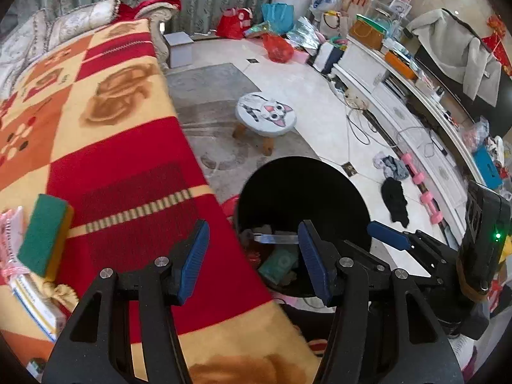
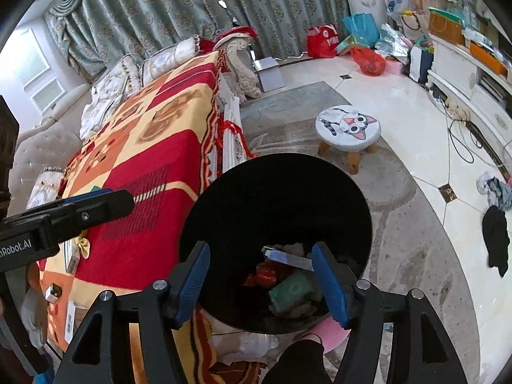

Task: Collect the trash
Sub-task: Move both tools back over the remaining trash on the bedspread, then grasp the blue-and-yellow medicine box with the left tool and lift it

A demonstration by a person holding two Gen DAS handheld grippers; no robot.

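Right wrist view: the black trash bin (image 2: pixel 278 198) is sitting on the floor beside the blanket-covered table (image 2: pixel 140 147), holding a green packet (image 2: pixel 292 291) and red wrapper (image 2: pixel 264 273) — the right gripper (image 2: pixel 267 283) is hovering over it, jaws spread, empty. The left gripper (image 1: pixel 252 262) is hanging over the table edge — jaws likewise apart, gripping nothing, a green sponge (image 1: pixel 43 233) lying nearby.

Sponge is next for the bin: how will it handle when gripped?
The sponge looks like soft foam under a green scouring layer, so it will probably squash between the pads. Likely light and grippy. It lies tilted against packets, so it may shift when nudged.
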